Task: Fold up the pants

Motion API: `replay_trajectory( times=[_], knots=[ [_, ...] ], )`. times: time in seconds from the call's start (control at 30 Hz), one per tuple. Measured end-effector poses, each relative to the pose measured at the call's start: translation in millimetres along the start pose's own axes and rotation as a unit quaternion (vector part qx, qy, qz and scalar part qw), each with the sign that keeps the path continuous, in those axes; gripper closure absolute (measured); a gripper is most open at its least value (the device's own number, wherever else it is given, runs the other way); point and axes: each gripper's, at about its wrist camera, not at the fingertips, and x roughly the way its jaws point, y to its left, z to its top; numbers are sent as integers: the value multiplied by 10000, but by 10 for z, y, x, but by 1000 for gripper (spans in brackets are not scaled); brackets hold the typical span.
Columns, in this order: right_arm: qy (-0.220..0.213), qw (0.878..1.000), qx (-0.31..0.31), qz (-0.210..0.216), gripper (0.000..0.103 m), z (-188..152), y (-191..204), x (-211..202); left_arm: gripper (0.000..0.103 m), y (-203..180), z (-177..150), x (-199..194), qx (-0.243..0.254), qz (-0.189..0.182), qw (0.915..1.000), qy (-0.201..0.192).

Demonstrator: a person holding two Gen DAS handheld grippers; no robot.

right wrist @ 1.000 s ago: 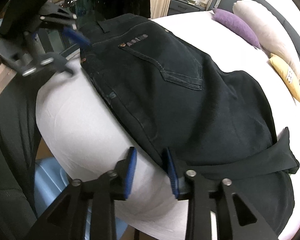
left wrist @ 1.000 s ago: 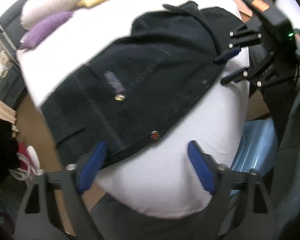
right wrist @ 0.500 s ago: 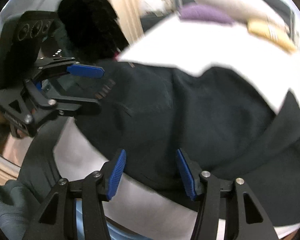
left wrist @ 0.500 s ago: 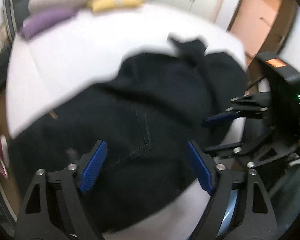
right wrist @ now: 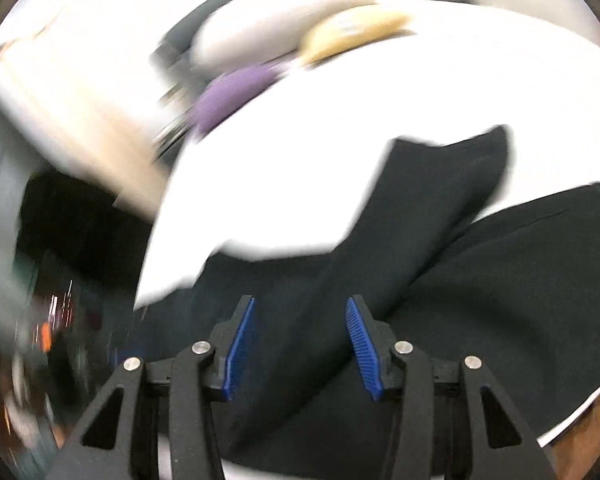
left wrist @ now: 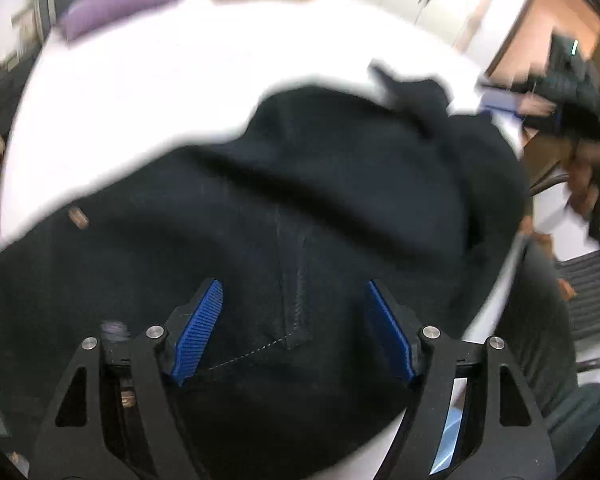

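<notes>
**Both grippers over the black pants, nothing held**

I am looking down on the black pants (left wrist: 308, 208), which are lying on the white bed (left wrist: 180, 92) and are filling the centre and lower part of both wrist views. In the left wrist view my left gripper (left wrist: 294, 332) is hanging over the denim near a stitched seam; its blue pads (left wrist: 198, 332) are standing apart and are not pressing the cloth. In the right wrist view my right gripper (right wrist: 300, 344) is closing its jaws, but the pads are still apart, with a folded strip of the pants showing between them and not pinched. A purple pillow (right wrist: 228, 96) and a yellow pillow (right wrist: 352, 28) are lying in the upper part of the frame, much blurred.
</notes>
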Motion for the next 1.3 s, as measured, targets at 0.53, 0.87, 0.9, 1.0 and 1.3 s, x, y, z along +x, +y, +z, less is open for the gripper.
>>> replay_trajectory(
  times=[0.53,0.87,0.9,1.0,1.3],
  knots=[
    [1219,9573,-310,-2603,35,1091,-78,1482,31,27,-30,207,-323,-111,9993,-179],
    [1262,9707,42,-2043,96,1120,-444,1416,31,155,-227,-13,-317,-98,9992,-212],
    [1157,9738,95,-1956,96,1132,-475,1325,31,148,-224,-8,-327,-94,9992,-210],
    [680,9853,226,-1551,96,1126,-529,957,31,130,-218,19,-327,-63,9993,-194],
    [-1420,9821,1186,-368,96,467,-1175,-950,31,97,-152,32,-364,-31,9993,-127]
  ],
)
